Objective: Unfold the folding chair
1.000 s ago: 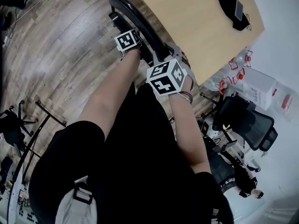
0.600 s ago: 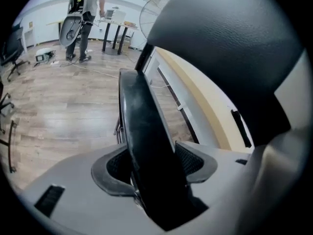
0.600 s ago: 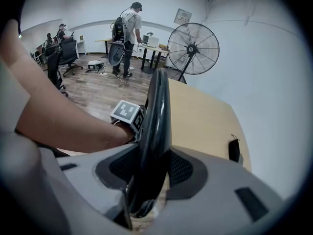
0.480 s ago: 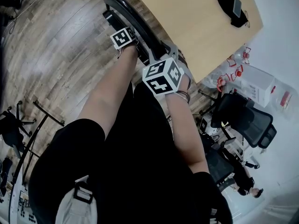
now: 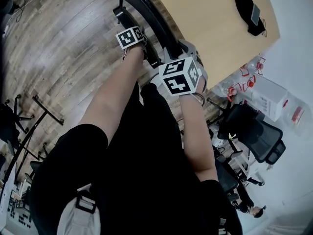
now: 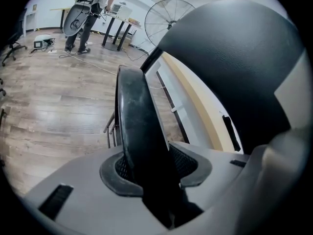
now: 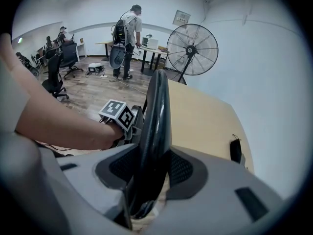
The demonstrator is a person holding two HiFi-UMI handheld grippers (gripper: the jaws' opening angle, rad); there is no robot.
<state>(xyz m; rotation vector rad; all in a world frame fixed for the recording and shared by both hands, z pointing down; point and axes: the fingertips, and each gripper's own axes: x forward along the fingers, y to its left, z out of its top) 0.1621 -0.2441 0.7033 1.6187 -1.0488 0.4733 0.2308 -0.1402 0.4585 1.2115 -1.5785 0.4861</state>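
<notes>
The folded chair [image 5: 146, 13] stands against the worktop [image 5: 210, 18] edge, its black rail [image 6: 139, 126] clamped in the fingers of both the left gripper [image 6: 156, 170] and the right gripper [image 7: 146, 180], so the grasp looks set and spreading the frame open should come next.

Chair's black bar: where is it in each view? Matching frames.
Head view: black bar top centre, diagonal beside tabletop.
Left gripper view: black bar centre, clamped in left tool; tabletop edge to its right.
Right gripper view: black bar centre, clamped in right tool; tabletop to its right.
Shared landmark: tan tabletop.
</notes>
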